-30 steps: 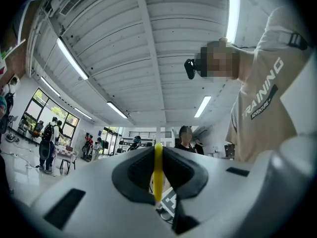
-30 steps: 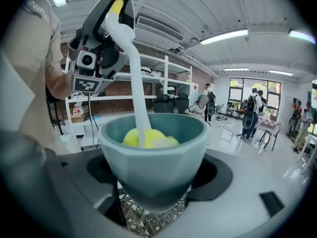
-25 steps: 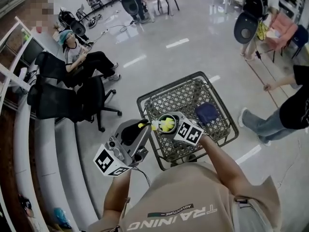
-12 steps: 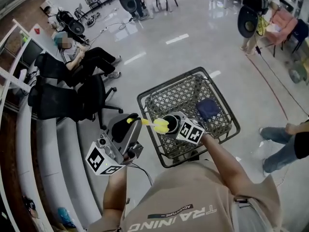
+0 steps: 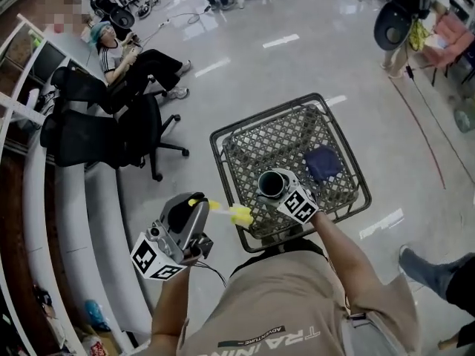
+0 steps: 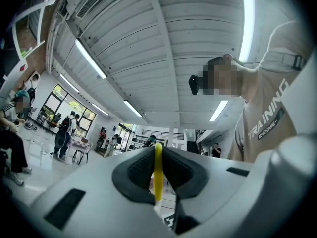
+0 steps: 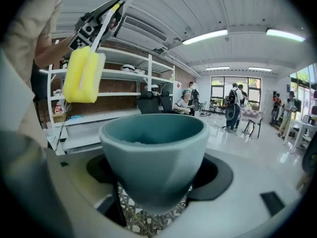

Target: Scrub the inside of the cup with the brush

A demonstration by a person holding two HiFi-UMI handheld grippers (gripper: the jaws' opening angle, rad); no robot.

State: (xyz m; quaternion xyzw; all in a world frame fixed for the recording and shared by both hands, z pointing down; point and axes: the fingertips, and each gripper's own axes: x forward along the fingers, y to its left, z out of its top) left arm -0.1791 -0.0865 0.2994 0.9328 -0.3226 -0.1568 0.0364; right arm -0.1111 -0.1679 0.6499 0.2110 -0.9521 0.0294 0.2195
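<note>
A dark teal cup (image 5: 270, 182) is held over the wire basket (image 5: 245, 143), with my right gripper (image 5: 277, 192) shut on it. The right gripper view shows the cup (image 7: 153, 148) upright, its mouth open and nothing in it, clamped in my right gripper (image 7: 157, 195). My left gripper (image 5: 196, 208) is shut on the thin yellow handle of the brush (image 5: 239, 213). The brush's yellow sponge head (image 7: 84, 76) hangs to the left of the cup, outside it and apart from it. In the left gripper view the handle (image 6: 158, 170) stands between the pads of my left gripper (image 6: 158, 177).
A dark blue cloth (image 5: 323, 163) lies in the basket. Black office chairs (image 5: 96, 150) stand to the left, with a seated person (image 5: 133, 61) beyond them. White curved shelving (image 5: 52, 221) runs along the left side. A person's legs (image 5: 438, 273) show at the lower right.
The brush's sponge head was inside the cup a second ago; my left gripper has drawn it out to the left and down. The cup stays in my right gripper.
</note>
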